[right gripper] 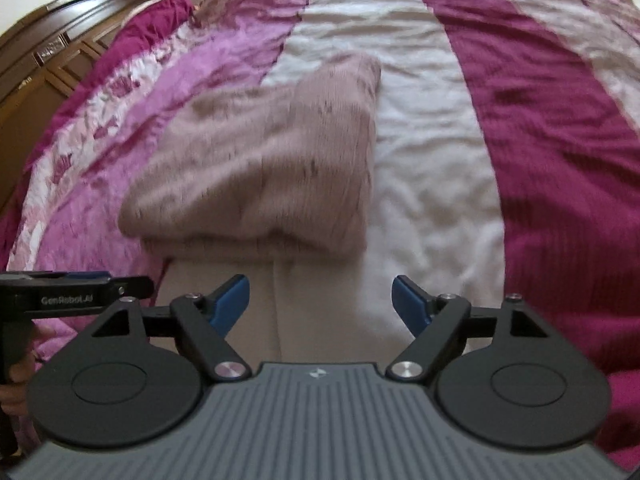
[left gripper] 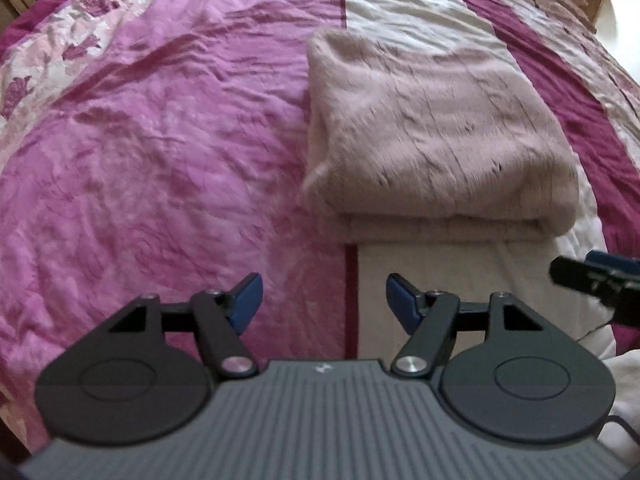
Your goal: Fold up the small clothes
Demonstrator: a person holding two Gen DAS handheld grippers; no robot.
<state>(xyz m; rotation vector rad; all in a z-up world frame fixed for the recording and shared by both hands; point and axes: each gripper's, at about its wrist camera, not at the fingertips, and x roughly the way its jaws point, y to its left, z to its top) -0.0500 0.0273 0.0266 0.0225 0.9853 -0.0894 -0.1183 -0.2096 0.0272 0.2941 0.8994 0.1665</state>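
Observation:
A folded pale pink knitted garment point(left gripper: 432, 120) lies on the striped bedspread point(left gripper: 160, 140), its folded layers stacked at the near edge. My left gripper point(left gripper: 324, 304) hangs open above the bedspread, just short of the garment's near left corner, with nothing between its blue pads. In the right wrist view the same garment point(right gripper: 260, 160) lies ahead and a little left. My right gripper point(right gripper: 320, 304) is open too and empty, near the garment's front edge. Each gripper shows at the edge of the other's view.
The bedspread point(right gripper: 540, 140) has pink, cream and dark magenta stripes and fills both views. A dark wooden headboard or cabinet point(right gripper: 48, 48) stands at the far left. A hand point(right gripper: 20, 364) holds the left gripper's handle. White cloth point(left gripper: 624, 376) lies at the right edge.

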